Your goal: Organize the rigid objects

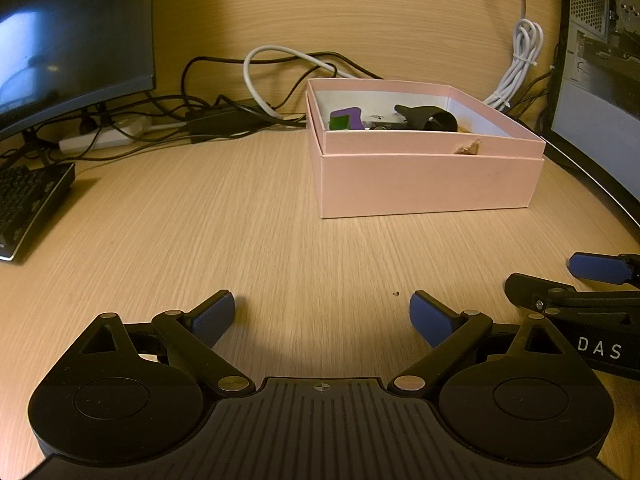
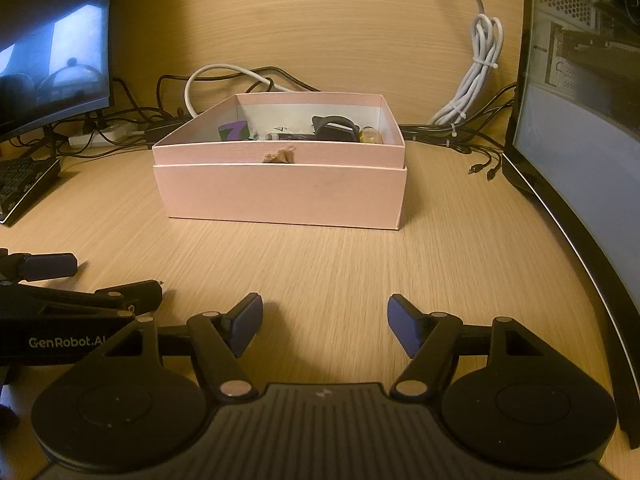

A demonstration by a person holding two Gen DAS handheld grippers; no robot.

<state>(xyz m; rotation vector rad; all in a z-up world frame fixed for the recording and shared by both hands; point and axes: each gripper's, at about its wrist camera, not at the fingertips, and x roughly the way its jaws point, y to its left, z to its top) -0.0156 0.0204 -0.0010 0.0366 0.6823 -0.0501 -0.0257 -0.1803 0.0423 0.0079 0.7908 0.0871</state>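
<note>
Hovering low at frame bottom, both spread and pinching nothing: left tool (image 1: 322, 318), right tool (image 2: 325, 326), over bare pale wood-grain desk (image 2: 320, 264). Judged near done, no loose item in sight. Best kept spread and clear of the pale pink cardboard box (image 2: 280, 192) at mid frame. Inside, near its far wall, purple-and-green block (image 2: 233, 131), black looped strap (image 2: 336, 128), small amber piece (image 2: 370, 135). Box floor hidden behind front wall. Beyond, tangled black and white cables (image 1: 248, 92); dark monitor (image 1: 72, 36) cropped upper left.
</note>
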